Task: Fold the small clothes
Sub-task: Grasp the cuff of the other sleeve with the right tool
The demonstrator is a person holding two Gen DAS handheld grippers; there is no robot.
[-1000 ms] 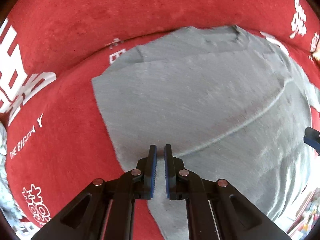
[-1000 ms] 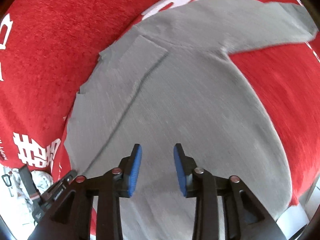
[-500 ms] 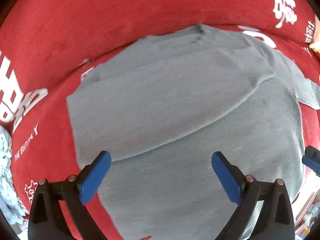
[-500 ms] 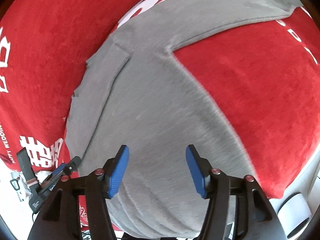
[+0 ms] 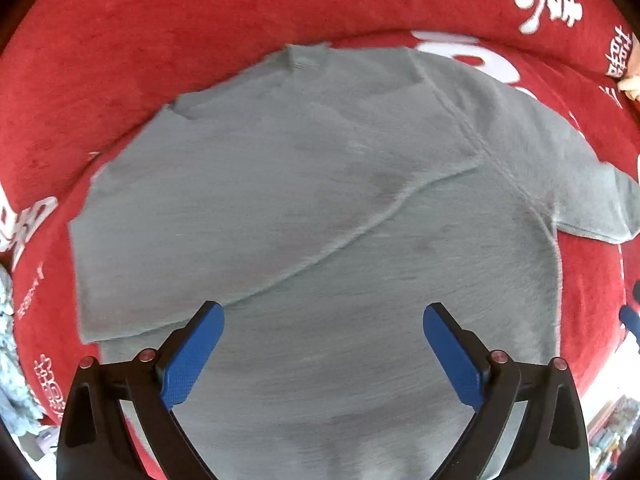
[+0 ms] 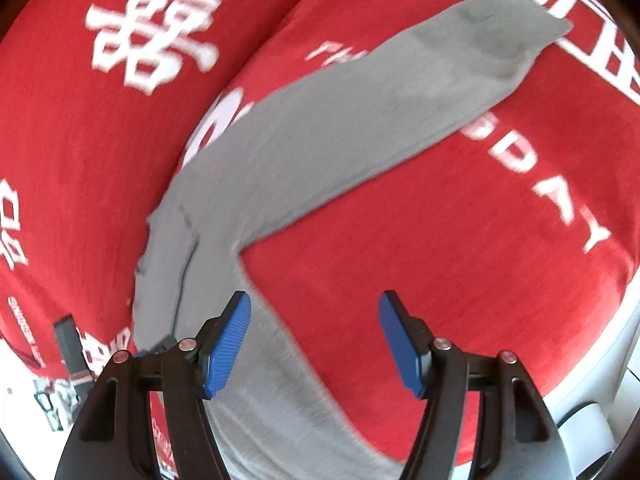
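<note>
A grey long-sleeved top (image 5: 320,208) lies flat on a red cloth. Its left side is folded over the body, with the fold's edge running diagonally. My left gripper (image 5: 323,316) is open and empty, hovering above the top's lower middle. In the right wrist view the top's right sleeve (image 6: 360,120) stretches out unfolded toward the far right. My right gripper (image 6: 315,304) is open and empty above the red cloth, just right of the top's side edge and below the sleeve.
The red cloth (image 5: 200,12) with white lettering covers the whole surface. A pale blue fabric heap (image 5: 12,360) lies off its left edge. The left gripper's body (image 6: 68,344) shows at the lower left of the right wrist view. A white object (image 6: 588,428) sits beyond the cloth's right edge.
Both grippers opened wide; the left was nearly shut a second ago. The left drew back from the top. The right swung right, off the top's body toward the outstretched sleeve.
</note>
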